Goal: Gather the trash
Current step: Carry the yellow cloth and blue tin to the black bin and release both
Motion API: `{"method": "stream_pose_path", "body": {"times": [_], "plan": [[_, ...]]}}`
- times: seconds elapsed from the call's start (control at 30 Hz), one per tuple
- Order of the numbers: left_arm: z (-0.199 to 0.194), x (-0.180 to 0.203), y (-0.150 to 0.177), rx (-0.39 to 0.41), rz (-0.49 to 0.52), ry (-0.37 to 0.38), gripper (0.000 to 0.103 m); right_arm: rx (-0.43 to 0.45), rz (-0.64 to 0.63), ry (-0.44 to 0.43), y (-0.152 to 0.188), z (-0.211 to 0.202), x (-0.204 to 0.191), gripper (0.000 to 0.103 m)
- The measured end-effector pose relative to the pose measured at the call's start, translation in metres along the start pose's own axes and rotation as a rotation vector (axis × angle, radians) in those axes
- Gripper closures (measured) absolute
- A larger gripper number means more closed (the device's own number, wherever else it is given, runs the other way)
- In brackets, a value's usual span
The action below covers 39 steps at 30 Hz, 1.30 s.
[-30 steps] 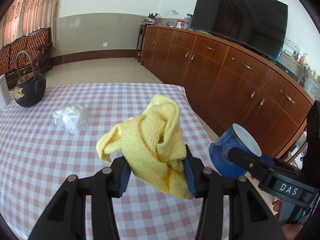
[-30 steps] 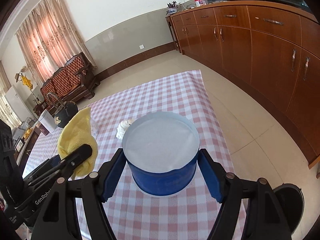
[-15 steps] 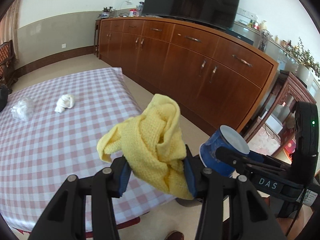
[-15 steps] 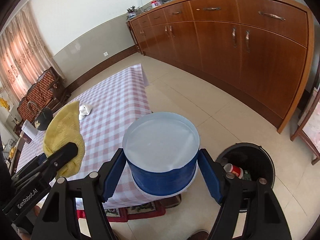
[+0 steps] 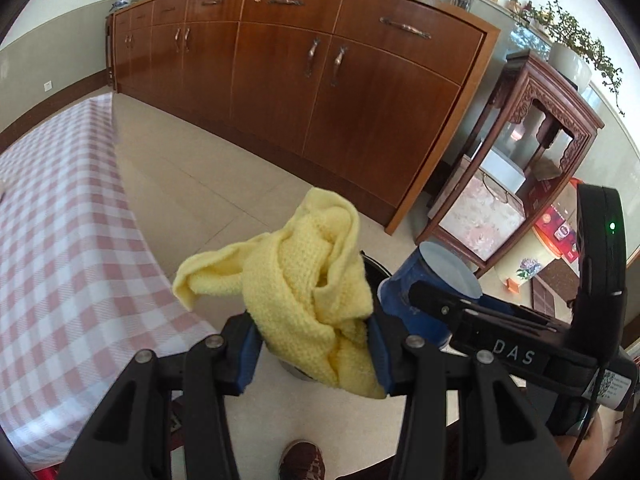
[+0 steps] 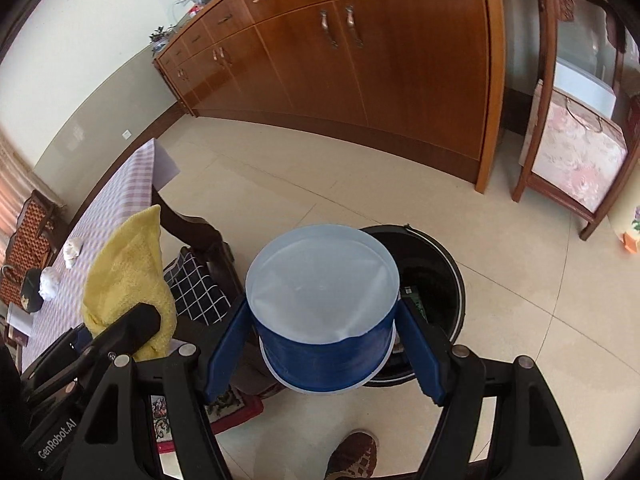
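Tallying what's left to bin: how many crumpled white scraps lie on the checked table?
2, both at the table's far end: one farther along, one beside the dark teapot. Others may be hidden.

Blue cup (image 6: 326, 344), base toward my camera, clamped in my right gripper (image 6: 324, 356) above the black bin (image 6: 448, 280). Crumpled yellow cloth (image 5: 308, 300) clamped in my left gripper (image 5: 314, 350).
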<state>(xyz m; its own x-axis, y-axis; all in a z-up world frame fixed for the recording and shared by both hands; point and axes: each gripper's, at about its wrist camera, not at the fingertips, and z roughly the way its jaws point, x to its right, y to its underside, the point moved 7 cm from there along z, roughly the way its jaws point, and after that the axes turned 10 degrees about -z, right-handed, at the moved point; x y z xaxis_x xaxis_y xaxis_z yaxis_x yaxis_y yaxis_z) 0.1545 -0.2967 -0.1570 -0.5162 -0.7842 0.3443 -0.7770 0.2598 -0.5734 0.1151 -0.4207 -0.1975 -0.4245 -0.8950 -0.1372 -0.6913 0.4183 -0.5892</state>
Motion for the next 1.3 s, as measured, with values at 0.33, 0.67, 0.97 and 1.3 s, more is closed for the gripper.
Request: {"method": "stream_pose_path", "body": {"times": [0.33, 0.67, 0.97, 1.3], "plan": [[0.071, 0.011, 0.024, -0.142, -0.033, -0.029, 0.054, -0.092, 0.114, 0.029, 0.002, 0.057, 0.061, 0.028], [0.102, 0.016, 0.034, -0.216, -0.056, -0.03, 0.041, -0.157, 0.157, 0.016, -0.006, 0.1, 0.081, 0.027], [0.104, 0.015, 0.017, -0.169, -0.039, -0.046, 0.024, -0.173, 0.211, 0.059, -0.008, 0.114, 0.099, 0.023], [0.064, 0.018, -0.009, -0.055, 0.005, -0.077, 0.024, -0.096, 0.152, 0.117, -0.022, 0.075, 0.089, 0.023]]}}
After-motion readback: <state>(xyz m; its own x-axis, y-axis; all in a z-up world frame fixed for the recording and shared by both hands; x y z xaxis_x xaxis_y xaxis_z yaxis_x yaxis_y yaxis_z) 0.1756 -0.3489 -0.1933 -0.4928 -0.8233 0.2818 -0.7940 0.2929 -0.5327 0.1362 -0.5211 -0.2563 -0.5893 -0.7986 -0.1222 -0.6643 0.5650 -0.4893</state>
